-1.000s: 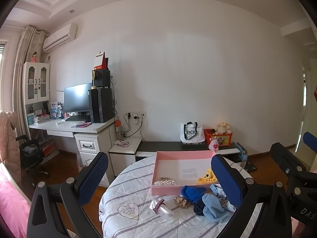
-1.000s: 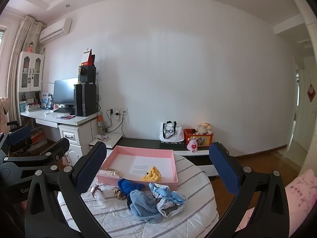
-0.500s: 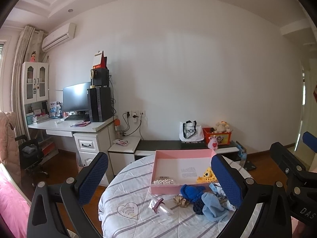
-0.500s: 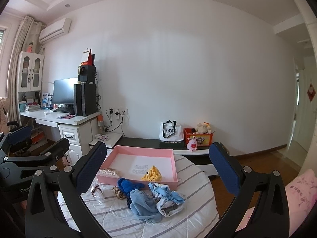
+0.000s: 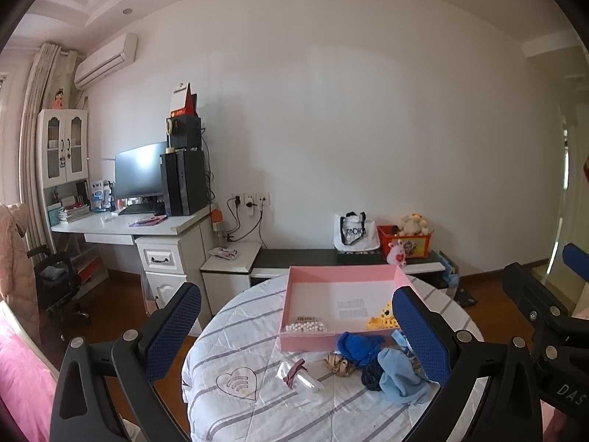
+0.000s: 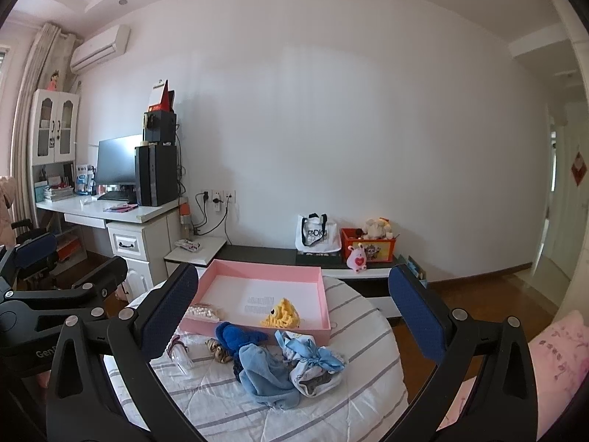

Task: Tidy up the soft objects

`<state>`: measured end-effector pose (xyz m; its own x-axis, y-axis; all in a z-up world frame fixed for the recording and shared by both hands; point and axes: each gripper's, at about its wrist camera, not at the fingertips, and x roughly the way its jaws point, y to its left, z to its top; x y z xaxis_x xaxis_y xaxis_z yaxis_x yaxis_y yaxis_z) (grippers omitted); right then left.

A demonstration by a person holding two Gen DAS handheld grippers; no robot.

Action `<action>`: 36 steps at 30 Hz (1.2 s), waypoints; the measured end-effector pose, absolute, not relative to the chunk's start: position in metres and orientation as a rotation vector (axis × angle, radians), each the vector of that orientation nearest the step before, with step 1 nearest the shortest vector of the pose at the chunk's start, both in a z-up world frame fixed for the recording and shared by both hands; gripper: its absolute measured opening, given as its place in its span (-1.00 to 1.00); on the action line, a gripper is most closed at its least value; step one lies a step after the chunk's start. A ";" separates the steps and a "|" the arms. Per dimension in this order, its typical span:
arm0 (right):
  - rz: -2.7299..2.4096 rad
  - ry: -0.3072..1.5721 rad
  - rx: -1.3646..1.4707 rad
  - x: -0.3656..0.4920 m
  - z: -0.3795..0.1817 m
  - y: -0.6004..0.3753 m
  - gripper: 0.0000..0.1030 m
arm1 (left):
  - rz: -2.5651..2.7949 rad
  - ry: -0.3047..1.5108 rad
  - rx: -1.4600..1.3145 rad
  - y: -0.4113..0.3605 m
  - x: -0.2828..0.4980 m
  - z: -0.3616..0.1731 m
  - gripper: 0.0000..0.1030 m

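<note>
Slight upward camera drift, both jaws wide apart and empty, soft pile (image 6: 279,361) on the table (image 6: 349,397) well beyond them.

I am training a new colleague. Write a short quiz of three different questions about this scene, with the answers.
1. True or false: the yellow knitted toy lies inside the pink tray.
2. Which item is outside the tray? A) white beads B) light blue cloth C) yellow knitted toy
3. Fill in: both hand-held grippers, left and right, are ____ and hold nothing.

Key: 1 true; 2 B; 3 open.
</note>
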<state>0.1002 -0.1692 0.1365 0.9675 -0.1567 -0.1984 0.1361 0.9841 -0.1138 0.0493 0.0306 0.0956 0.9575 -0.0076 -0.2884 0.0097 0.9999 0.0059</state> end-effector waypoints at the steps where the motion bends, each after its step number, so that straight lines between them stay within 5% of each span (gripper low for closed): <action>1: -0.149 0.213 -0.100 0.102 0.136 -0.169 1.00 | -0.010 0.297 0.007 0.031 0.050 0.095 1.00; 36: -0.254 0.589 -0.048 0.189 0.031 -0.212 1.00 | 0.049 0.767 -0.061 0.070 0.173 0.009 1.00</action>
<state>0.1895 -0.2123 0.0314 0.8014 -0.2510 -0.5429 0.2236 0.9676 -0.1172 0.1730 0.0697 0.0089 0.7190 0.0219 -0.6947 -0.0661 0.9971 -0.0370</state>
